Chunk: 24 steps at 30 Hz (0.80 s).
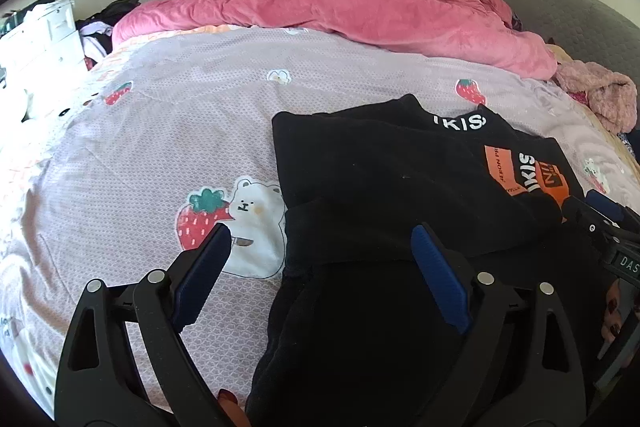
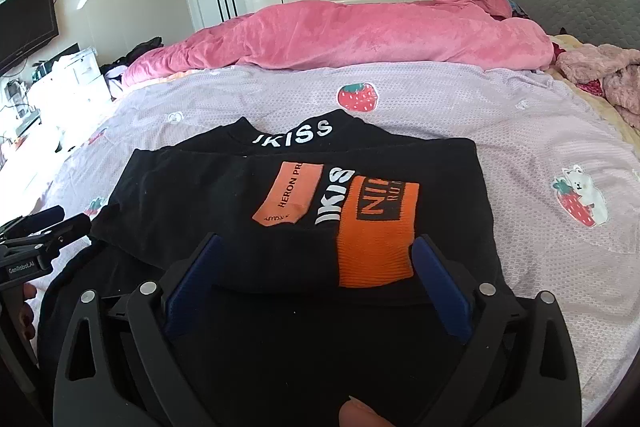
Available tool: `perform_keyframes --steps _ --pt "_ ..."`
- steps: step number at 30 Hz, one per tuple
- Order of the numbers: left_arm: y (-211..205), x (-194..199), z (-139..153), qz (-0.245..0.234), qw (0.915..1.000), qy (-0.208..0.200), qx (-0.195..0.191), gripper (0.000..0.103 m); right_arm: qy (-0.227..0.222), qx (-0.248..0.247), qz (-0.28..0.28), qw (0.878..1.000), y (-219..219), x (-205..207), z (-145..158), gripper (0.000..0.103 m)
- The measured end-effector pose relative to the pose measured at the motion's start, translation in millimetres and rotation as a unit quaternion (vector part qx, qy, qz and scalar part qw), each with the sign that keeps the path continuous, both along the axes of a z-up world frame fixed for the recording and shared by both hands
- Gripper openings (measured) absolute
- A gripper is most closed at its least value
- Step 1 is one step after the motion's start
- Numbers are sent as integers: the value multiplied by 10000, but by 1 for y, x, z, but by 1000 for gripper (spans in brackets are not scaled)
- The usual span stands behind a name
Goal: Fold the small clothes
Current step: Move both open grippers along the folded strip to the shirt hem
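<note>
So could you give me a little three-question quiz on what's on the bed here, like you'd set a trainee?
1. True or false: the black garment hangs from a hand-held gripper.
2. What colour is the bunched blanket beyond it?
3. The left hand-held gripper and the right hand-held gripper are: A both open, B both shut, C one of each.

Key: 1 false, it lies folded on the bedsheet, with nothing gripping it; 2 pink; 3 A.
</note>
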<state>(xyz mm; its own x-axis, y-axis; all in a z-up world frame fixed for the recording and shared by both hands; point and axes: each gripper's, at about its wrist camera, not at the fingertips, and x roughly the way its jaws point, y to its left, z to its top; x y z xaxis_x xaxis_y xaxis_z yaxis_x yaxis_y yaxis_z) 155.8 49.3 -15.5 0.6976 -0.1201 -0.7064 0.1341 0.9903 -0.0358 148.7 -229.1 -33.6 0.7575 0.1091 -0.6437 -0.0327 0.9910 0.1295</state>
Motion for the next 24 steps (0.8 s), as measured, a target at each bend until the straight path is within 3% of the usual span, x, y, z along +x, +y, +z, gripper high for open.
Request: perform_keyframes --steps 2,24 --pt "2 -2 2 25 10000 -14 -16 94 2 -18 -54 10000 -1 -1 2 96" --pt "3 -39 25 201 9991 -365 117 94 -186 145 -297 9993 -30 -48 29 97"
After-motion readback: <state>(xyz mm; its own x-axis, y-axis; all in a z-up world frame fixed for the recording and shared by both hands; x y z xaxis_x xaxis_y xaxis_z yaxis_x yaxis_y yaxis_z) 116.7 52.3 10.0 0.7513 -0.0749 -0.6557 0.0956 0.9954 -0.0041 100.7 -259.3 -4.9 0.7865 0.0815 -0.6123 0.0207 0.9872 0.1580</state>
